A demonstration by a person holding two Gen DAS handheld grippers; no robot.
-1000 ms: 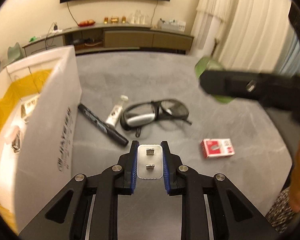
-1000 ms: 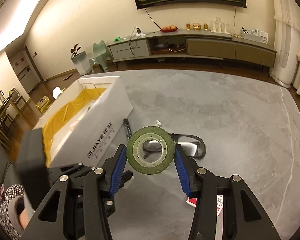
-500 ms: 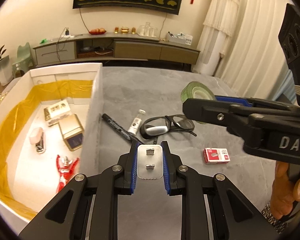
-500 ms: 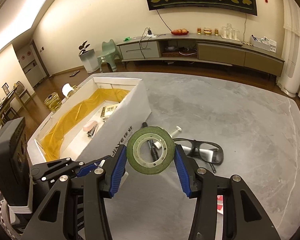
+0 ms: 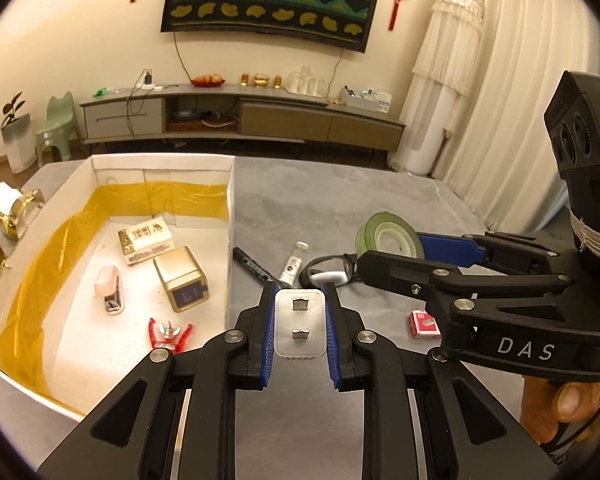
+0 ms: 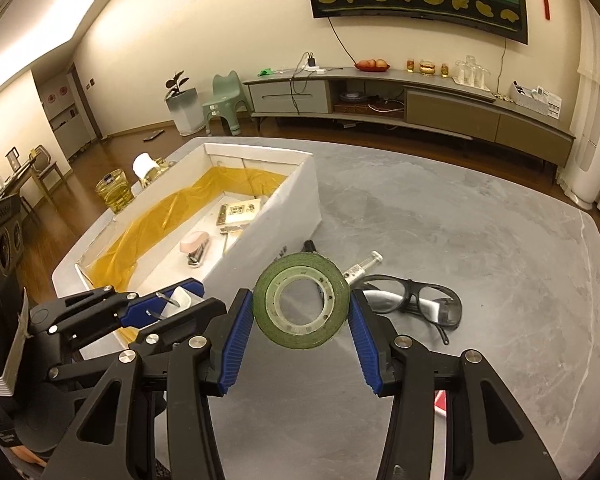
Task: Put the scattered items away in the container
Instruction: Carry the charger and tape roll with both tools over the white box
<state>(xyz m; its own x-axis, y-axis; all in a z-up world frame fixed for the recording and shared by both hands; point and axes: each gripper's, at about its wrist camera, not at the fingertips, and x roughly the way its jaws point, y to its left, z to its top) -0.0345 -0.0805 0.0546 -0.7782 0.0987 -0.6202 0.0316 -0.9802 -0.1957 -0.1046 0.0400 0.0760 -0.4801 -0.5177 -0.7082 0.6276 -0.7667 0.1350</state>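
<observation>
Nearest to us, the left gripper (image 5: 300, 326) pinched a small clear plastic case (image 5: 300, 322) between its blue pads, two little metal pieces showing inside it. The right gripper (image 6: 301, 312) clamped a roll of green tape (image 6: 301, 306) by its sides, the roll held upright with its open core facing the camera. In the left wrist view we saw that same roll (image 5: 388, 236) carried above the table, and part of a hand (image 5: 560, 408) gripping the right tool's handle at the lower right edge.

Just beyond the pads, on the grey tabletop (image 6: 480, 240), lay a red and white box (image 5: 422, 324), a pair of dark-framed glasses (image 6: 416, 300), a small white tube (image 5: 292, 266) and a black marker (image 5: 252, 266), the last two close to the container's wall.

To the left stood the white container (image 5: 230, 216), open-topped and lined with yellow film. Inside it we saw a red toy figure (image 5: 168, 334), a gold tin (image 5: 182, 280), a pink stapler (image 5: 108, 288) and a printed carton (image 5: 144, 238), all resting apart on its floor.

Farther back, a long low cabinet (image 6: 400, 96) ran along the wall beneath a dark patterned hanging (image 5: 272, 0).
</observation>
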